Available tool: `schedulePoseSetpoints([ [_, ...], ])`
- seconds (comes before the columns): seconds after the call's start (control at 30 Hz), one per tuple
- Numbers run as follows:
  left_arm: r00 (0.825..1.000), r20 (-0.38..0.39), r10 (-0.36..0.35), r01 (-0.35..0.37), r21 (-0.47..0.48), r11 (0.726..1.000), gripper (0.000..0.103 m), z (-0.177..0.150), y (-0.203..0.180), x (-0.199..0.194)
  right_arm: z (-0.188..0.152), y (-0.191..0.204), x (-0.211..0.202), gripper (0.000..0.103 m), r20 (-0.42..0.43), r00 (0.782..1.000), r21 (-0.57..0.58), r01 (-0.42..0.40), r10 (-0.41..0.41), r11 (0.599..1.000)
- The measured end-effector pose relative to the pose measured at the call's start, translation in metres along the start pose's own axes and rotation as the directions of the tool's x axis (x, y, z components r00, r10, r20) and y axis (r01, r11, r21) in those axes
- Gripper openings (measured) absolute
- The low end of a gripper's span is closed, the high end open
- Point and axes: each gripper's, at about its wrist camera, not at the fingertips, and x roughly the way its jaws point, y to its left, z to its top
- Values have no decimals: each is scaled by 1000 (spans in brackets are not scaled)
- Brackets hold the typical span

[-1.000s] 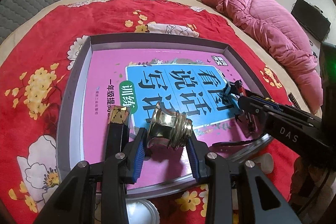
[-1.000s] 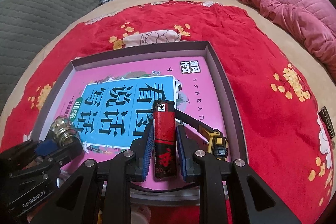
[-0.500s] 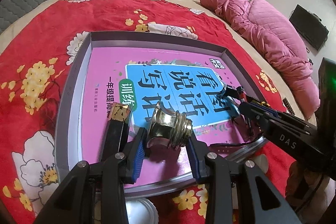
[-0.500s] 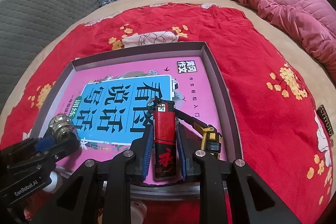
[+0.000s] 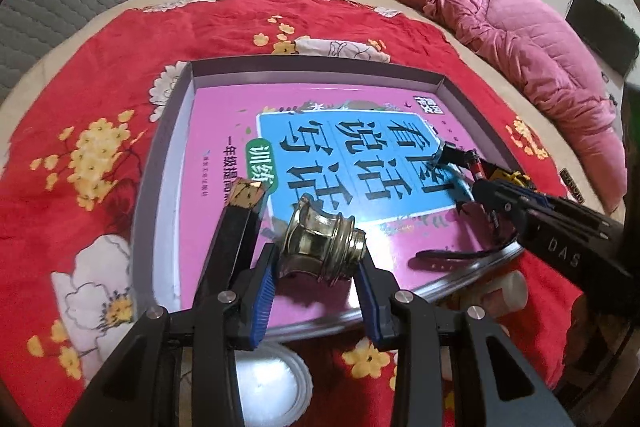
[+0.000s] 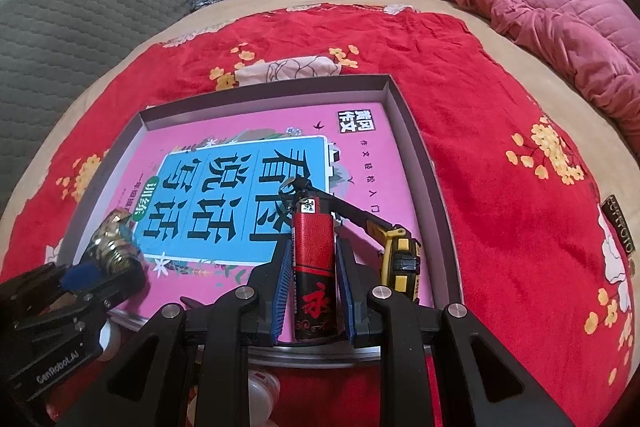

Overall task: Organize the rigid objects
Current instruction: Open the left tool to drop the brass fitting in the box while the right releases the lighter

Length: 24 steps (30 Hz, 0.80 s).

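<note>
Your left gripper (image 5: 318, 269) grips a brass fitting (image 5: 320, 247) between its jaws, just as a second ago. Your right gripper (image 6: 312, 281) stays clamped on a red lighter (image 6: 313, 267). Both hang over the pink book in the grey tray (image 6: 420, 155), hardly moved.

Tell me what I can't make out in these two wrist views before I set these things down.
- White round things below the tray: left view, hidden by the left gripper and cut off by the frame edge.
- Tape measure: right view, lower part behind the right gripper.
- Lighter: whether its base touches the book is hidden by the fingers.
- Black and gold box: near end hidden by the left gripper.
</note>
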Motion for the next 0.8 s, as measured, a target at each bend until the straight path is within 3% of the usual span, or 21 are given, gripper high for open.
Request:
schedulePoseSetpoints([
  [0.13,999,-31,-43,44,59,997,40,3,1,-1,0,-3,0,23,-7,1000,12,-5,5,1000],
  [0.23,997,-53,-54,56,43,997,49,5,12,1,0,-3,0,23,-8,1000,10,-7,7,1000],
  [0.43,995,-62,-78,81,47,996,49,5,15,2,0,-2,-4,23,1,1000,11,-17,17,1000],
  [0.63,992,-64,-108,112,67,991,49,6,16,1,4,-2,-26,27,77,993,28,-87,85,996],
  [0.8,992,-65,-108,112,66,992,49,6,16,1,4,2,-36,27,101,990,10,-98,97,995],
])
